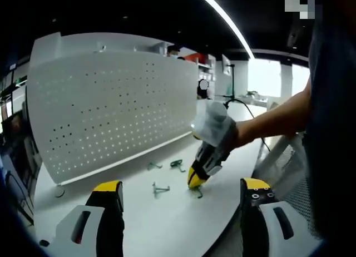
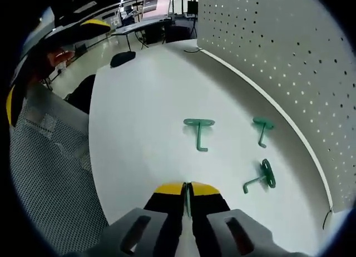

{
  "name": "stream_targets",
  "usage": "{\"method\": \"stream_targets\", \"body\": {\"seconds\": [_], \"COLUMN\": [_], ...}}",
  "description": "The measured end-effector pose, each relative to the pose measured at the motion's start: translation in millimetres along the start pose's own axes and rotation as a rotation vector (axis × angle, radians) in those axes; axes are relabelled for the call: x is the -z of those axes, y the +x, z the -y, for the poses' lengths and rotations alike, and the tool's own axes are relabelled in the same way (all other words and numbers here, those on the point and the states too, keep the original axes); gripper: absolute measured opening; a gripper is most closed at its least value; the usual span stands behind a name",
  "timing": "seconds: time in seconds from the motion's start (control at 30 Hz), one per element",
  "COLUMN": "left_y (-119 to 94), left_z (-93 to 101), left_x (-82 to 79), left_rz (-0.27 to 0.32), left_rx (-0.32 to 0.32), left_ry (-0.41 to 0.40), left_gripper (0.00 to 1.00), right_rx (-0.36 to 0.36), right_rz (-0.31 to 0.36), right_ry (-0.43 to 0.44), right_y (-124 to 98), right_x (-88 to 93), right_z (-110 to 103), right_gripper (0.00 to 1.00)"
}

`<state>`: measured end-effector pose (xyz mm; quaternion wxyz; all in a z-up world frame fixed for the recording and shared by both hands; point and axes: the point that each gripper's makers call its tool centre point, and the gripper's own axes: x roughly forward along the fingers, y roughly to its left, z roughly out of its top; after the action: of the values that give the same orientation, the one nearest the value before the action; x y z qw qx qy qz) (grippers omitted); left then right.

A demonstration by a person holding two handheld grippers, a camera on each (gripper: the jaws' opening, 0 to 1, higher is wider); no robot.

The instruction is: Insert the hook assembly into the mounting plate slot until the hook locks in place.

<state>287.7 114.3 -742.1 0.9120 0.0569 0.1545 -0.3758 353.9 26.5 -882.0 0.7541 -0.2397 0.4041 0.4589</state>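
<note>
A white pegboard mounting plate [image 1: 111, 112] [image 2: 278, 51] stands upright along the back of the white table [image 1: 167, 223] [image 2: 139, 123]. Three green hooks lie loose before it [image 1: 160, 188] [image 1: 154, 166] [image 1: 177, 164], seen again in the right gripper view [image 2: 199, 132] [image 2: 261, 129] [image 2: 261, 176]. My right gripper [image 2: 187, 191] [image 1: 196, 182], held by a gloved hand, points its tip down at the table, jaws closed on a thin green hook [image 1: 197, 193] that sticks out under the tip. My left gripper [image 1: 181, 193] hovers over the near table edge, jaws wide apart and holding nothing.
A grey mesh chair back [image 2: 44, 157] [image 1: 289, 168] stands off the table's front edge. A small black object [image 2: 122, 58] lies at the table's far end. A thin cable [image 1: 59, 193] lies by the pegboard's corner. Desks with monitors stand beyond.
</note>
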Motion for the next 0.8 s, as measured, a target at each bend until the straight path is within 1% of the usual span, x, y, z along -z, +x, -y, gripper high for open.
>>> {"method": "stream_targets", "body": {"seconds": [0.2,0.4,0.8], "left_y": [0.6,0.5,0.0], "left_z": [0.8,1.4,0.2], "left_x": [0.1,-0.9,-2.0], "left_rz": [-0.001,0.002,0.01], "left_rx": [0.005,0.005,0.0], "left_ry": [0.001,0.0,-0.003], "left_gripper": [0.88,0.88,0.88], "right_rx": [0.002,0.004,0.025], "right_rz": [0.0,-0.003,-0.034], "right_ry": [0.006,-0.023,-0.138], "right_y": [-1.5,-1.0,-0.1], "right_x": [1.0,1.7,3.4], "right_z": [0.1,-1.3,-3.5], "right_gripper": [0.01,0.02,0.02]}}
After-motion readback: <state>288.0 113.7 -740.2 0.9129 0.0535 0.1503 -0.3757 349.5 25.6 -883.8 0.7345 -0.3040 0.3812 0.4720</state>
